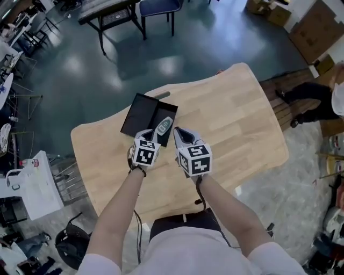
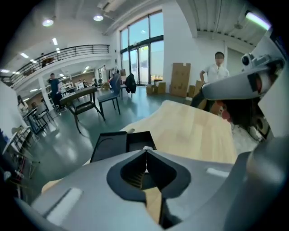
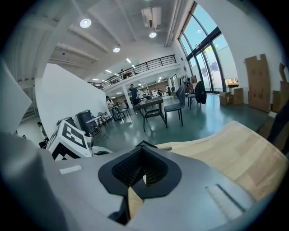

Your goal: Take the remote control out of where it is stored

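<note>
An open black box (image 1: 141, 114) lies on the wooden table (image 1: 236, 123), its flat lid to the left and its tray (image 1: 167, 110) to the right. My left gripper (image 1: 165, 123) is shut, with its tip over the tray's near end. In the left gripper view the shut jaws (image 2: 146, 151) point at the black box (image 2: 121, 141), and only a small pale bit shows at their tip. I cannot make out a remote control, as the gripper hides the inside of the tray. My right gripper (image 1: 179, 132) is shut just right of the box, holding nothing (image 3: 142, 149).
The table's curved far edge (image 1: 183, 86) drops to a dark green floor. A black table and chair (image 1: 115, 13) stand beyond it. A person (image 2: 218, 68) stands past the table's right end near cardboard boxes (image 2: 180, 79). A white bag (image 1: 33, 182) sits on the floor at left.
</note>
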Tool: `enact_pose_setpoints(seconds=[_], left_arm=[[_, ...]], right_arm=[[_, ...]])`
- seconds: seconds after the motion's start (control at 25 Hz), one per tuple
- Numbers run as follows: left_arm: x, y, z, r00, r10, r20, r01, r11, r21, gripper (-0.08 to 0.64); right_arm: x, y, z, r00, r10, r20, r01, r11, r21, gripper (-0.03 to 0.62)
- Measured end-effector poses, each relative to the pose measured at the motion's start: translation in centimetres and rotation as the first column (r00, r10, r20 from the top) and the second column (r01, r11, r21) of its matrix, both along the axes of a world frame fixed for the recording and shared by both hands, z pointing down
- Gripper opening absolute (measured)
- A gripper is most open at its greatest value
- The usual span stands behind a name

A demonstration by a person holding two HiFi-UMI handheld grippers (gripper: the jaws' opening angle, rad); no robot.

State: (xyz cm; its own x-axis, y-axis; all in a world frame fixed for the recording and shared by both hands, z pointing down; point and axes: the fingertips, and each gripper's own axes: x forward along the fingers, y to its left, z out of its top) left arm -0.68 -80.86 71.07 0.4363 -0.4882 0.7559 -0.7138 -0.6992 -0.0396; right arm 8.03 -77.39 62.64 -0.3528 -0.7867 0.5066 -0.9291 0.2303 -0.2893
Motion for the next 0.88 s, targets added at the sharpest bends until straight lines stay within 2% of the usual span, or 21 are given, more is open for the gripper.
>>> enact_pose_setpoints(seconds=[0.08, 0.2, 0.4, 0.48, 0.64, 0.72, 0.88], left_arm=[[1.0, -1.5, 2.9, 0.995, 0.079, 0.063, -0.076, 0.996, -0.045, 0.019], [2.4, -2.5, 7.0, 0.970, 0.199, 0.137, -0.184, 0.976, -0.116, 0.056], [4.4, -2.9, 13.0, 0.900, 0.380, 0.215, -0.330, 0.914, -0.236, 0.168], [4.6, -3.0, 14.7, 0.883, 0.411, 0.228, -0.348, 0.897, -0.273, 0.201], [4.4, -3.5, 17.2, 0.856, 0.442, 0.267, -0.351, 0.877, -0.328, 0.274], [4.7, -3.8, 17.8, 0.831, 0.470, 0.299, -0.366, 0.865, -0.343, 0.303], [5.0, -4.1, 19.0, 0.763, 0.524, 0.378, -0.389, 0.840, -0.379, 0.305]], right_arm=[[0.5, -1.2, 2.2, 1.000, 0.026, 0.002, -0.026, 0.999, -0.038, 0.026], [1.4, -2.3, 5.4, 0.997, 0.072, 0.012, -0.071, 0.993, -0.098, 0.026], [2.9, -3.4, 9.4, 0.992, 0.127, 0.010, -0.124, 0.980, -0.156, 0.026], [3.4, -3.5, 10.7, 0.989, 0.149, 0.012, -0.145, 0.975, -0.171, 0.026], [4.3, -3.3, 12.7, 0.980, 0.196, 0.022, -0.188, 0.962, -0.198, 0.026], [4.7, -3.3, 13.3, 0.975, 0.219, 0.026, -0.209, 0.956, -0.204, 0.026], [5.1, -2.7, 13.9, 0.968, 0.251, 0.032, -0.238, 0.947, -0.216, 0.026]])
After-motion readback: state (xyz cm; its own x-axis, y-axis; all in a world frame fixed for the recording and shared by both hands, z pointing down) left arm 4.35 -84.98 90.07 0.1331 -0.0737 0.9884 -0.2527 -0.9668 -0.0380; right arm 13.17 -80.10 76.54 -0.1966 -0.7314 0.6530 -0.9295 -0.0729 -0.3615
